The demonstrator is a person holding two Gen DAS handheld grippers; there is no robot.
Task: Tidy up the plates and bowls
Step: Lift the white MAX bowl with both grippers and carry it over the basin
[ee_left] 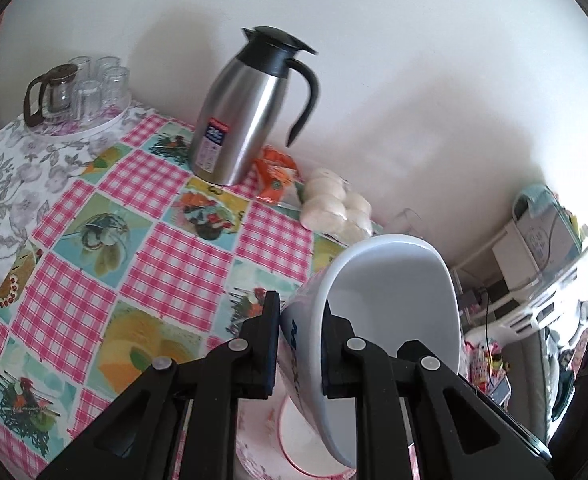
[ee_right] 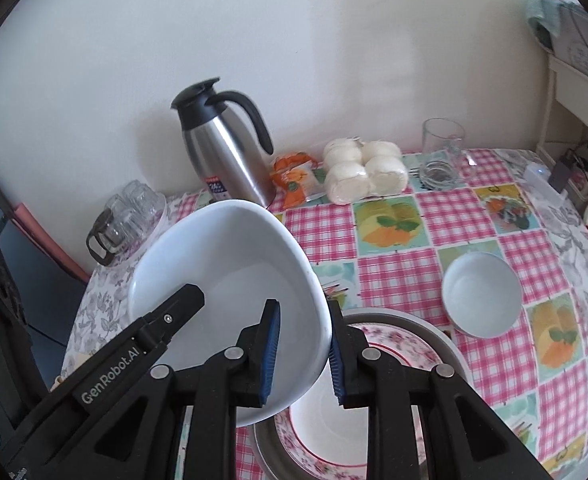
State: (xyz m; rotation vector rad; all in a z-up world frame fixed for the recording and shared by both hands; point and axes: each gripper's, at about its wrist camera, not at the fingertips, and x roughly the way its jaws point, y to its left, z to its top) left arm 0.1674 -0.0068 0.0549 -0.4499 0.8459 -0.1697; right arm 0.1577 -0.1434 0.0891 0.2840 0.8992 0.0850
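Nearest, pinched the wall of a large white bowl (ee_left: 393, 300) with the left gripper (ee_left: 299, 312), one pad inside and one pressed on the lettered outside. Pinched the opposite rim of the same bowl with the right gripper (ee_right: 301, 308), ribbed blue pads astride the edge, inner one over the bowl's hollow. Held the bowl tilted and in the air, clear of the cloth, over the near edge of the table (ee_right: 393, 272).

Directly beneath, saw a pink-flowered plate (ee_right: 397, 344) seated in a grey-rimmed dish (ee_right: 437, 326) by that near edge. Could not tell what the white shape in the plate's middle was.

Further in and toward the right edge, found a small white bowl (ee_right: 481, 300) upright on the checked cloth, just beside the grey-rimmed dish.

Along the far edge, against the wall, noted a steel jug (ee_right: 222, 148) with a black lid and handle, then an orange packet (ee_right: 294, 180), then a wrapped pack of pale rolls (ee_right: 365, 176) touching the packet, then a clear glass (ee_right: 441, 140) behind a glass ashtray (ee_right: 437, 176).

At the far left corner, made out a round tray (ee_left: 106, 122) carrying upturned glasses (ee_left: 106, 76) and a brown-handled glass pot (ee_left: 50, 92).
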